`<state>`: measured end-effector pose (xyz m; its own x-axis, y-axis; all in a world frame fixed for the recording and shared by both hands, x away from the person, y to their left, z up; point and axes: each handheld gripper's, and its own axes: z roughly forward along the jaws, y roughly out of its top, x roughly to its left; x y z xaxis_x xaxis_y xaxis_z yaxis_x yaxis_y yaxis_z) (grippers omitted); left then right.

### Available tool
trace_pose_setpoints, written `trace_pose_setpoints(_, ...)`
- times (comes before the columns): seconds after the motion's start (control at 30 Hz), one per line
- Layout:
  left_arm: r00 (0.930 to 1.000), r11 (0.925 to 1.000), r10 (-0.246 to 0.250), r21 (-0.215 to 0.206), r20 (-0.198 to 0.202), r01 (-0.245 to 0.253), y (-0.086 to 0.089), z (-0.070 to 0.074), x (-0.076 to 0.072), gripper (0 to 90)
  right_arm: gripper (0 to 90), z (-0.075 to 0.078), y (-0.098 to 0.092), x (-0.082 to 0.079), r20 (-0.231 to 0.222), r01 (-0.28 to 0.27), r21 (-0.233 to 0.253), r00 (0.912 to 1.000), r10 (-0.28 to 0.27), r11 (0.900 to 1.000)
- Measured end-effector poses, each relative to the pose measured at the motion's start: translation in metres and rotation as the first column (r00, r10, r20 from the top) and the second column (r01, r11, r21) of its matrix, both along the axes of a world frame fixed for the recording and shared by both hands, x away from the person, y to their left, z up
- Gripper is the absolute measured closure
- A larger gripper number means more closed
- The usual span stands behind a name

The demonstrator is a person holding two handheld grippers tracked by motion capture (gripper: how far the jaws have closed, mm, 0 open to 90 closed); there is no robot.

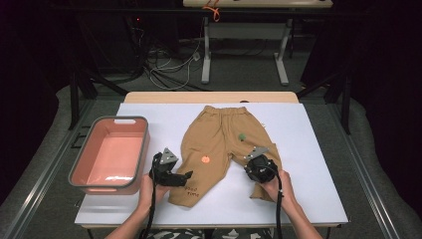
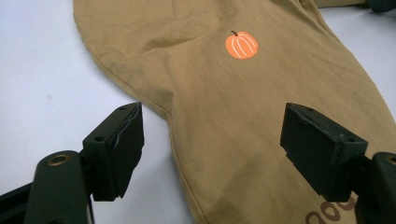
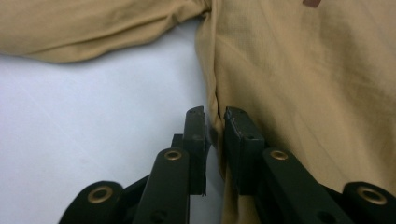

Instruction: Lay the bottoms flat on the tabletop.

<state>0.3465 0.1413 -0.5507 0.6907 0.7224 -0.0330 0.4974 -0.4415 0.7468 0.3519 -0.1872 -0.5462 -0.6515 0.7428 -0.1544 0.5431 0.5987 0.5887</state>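
Trousers (image 1: pixel 219 142): tan, lying flat on the white table (image 1: pixel 318 199), waistband at the far side and both legs pointing toward the person; spread out like this, every edge is easy to reach.
Left gripper (image 1: pixel 187 175): hovers at the outer edge of one leg near the hem, jaws wide apart; in the left gripper view the leg's side seam (image 2: pixel 175 140) runs between them, one jaw over bare table and one over cloth, so it seems lined up to take that edge.
Right gripper (image 3: pixel 214 122): jaws nearly closed on the edge of the other leg (image 3: pixel 303 93), a thin fold of cloth pinched between them; holding the edge lets the leg be lifted without bunching.
Pumpkin print (image 2: pixel 241 45): faces up on the leg ahead of the left gripper, so the front of the garment is on top.
Bin (image 1: pixel 84 159): pink, empty, just to the left of the trousers, probably where they will go once folded.
Step in hand: likely gripping both legs for a fold.
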Motion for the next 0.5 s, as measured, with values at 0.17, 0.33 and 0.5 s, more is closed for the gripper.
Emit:
trace_pose_setpoints(0.17,1.0000,1.0000,0.002,0.006,0.001,-0.002,0.001,0.000,0.001,21.7,88.6,-0.002,-0.002,0.002,0.007,0.023,0.015,0.9997,-0.023,1.000)
trace_pose_setpoints(0.33,1.0000,1.0000,0.004,0.002,-0.001,-0.004,0.001,0.000,0.001,21.6,90.0,0.000,-0.001,0.001,-0.016,0.018,0.039,0.9997,-0.017,0.999)
trace_pose_setpoints(0.5,1.0000,1.0000,-0.002,0.008,0.004,0.001,0.001,0.000,0.001,21.6,90.0,0.006,0.009,-0.004,-0.055,-0.019,0.090,0.9982,0.024,0.996)
